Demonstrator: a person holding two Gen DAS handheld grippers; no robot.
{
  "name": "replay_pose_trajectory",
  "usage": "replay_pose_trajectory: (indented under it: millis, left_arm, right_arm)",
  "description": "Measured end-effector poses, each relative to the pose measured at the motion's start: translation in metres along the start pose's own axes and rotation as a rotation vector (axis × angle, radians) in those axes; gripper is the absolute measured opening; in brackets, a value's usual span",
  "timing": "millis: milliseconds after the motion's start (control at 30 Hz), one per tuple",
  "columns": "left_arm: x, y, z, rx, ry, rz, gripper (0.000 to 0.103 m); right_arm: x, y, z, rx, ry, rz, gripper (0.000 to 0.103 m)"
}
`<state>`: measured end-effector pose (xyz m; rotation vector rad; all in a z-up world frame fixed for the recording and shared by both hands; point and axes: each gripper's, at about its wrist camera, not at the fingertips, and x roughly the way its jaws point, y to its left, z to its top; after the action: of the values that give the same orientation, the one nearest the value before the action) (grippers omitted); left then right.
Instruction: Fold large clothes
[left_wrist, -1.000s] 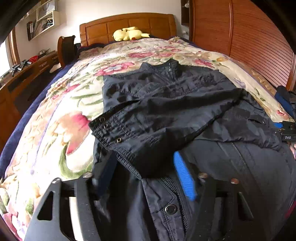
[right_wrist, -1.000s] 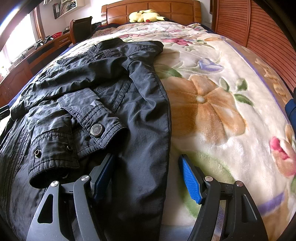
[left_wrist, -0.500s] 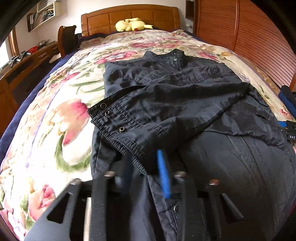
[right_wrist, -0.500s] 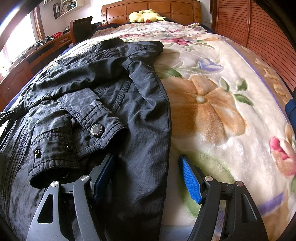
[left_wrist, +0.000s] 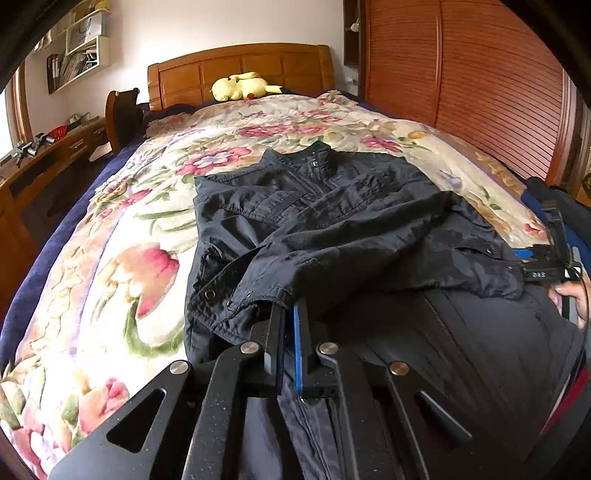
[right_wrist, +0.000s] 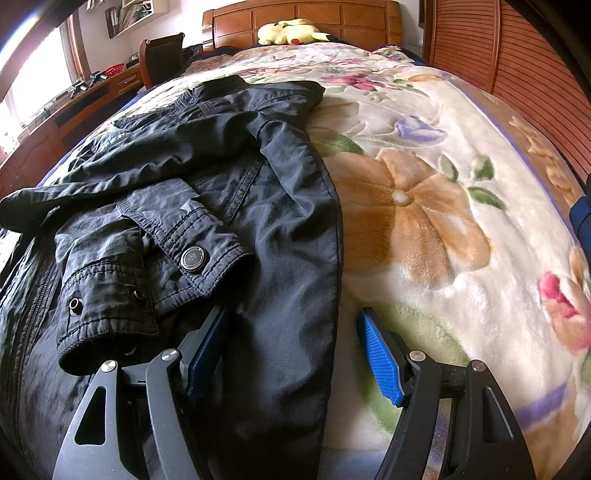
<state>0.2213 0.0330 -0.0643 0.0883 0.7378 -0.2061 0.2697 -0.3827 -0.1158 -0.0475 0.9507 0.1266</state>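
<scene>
— Left gripper (left_wrist: 289, 325)?
— Pinched tight on the dark jacket (left_wrist: 332, 229), at its near hem, on the floral blanket (left_wrist: 122, 266).
— Right gripper (right_wrist: 291, 347)?
— Spread wide, straddling the jacket's side edge.

A home bedroom: a wide bed (left_wrist: 110, 280) under a floral blanket (right_wrist: 424, 221), a wooden headboard (left_wrist: 240, 66), a yellow plush toy (left_wrist: 242, 86) by it, wall shelves (left_wrist: 79, 48) and slatted wooden wardrobe doors (left_wrist: 480, 92).
</scene>
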Motion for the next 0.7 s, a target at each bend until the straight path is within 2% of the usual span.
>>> replay_pose_trajectory:
  millis: [133,333,400,500,633,700]
  left_arm:
    - [0.001,-0.002,-0.011,0.009,0.022,0.020,0.005]
    - [-0.005,0.012,-0.016,-0.066,0.020,0.020,0.006]
    - [-0.008,0.014,-0.018,-0.068,0.012,0.021,0.019]
    - [-0.012,0.013,-0.023,-0.051,0.001,0.025,0.032]
    - [-0.016,0.012,-0.028,-0.039,0.000,0.023,0.042]
    - [-0.016,0.012,-0.031,-0.040,0.007,0.024,0.055]
  right_arm:
    - [0.000,0.000,0.000,0.000,0.000,0.000,0.073]
    - [0.000,0.000,0.000,-0.001,0.001,-0.001,0.073]
    - [0.000,0.000,0.000,-0.001,0.001,-0.001,0.073]
    - [0.000,0.000,0.000,-0.002,0.001,-0.001,0.073]
    - [0.000,0.000,0.000,-0.003,0.001,-0.002,0.073]
    - [0.000,0.000,0.000,-0.003,0.001,-0.002,0.073]
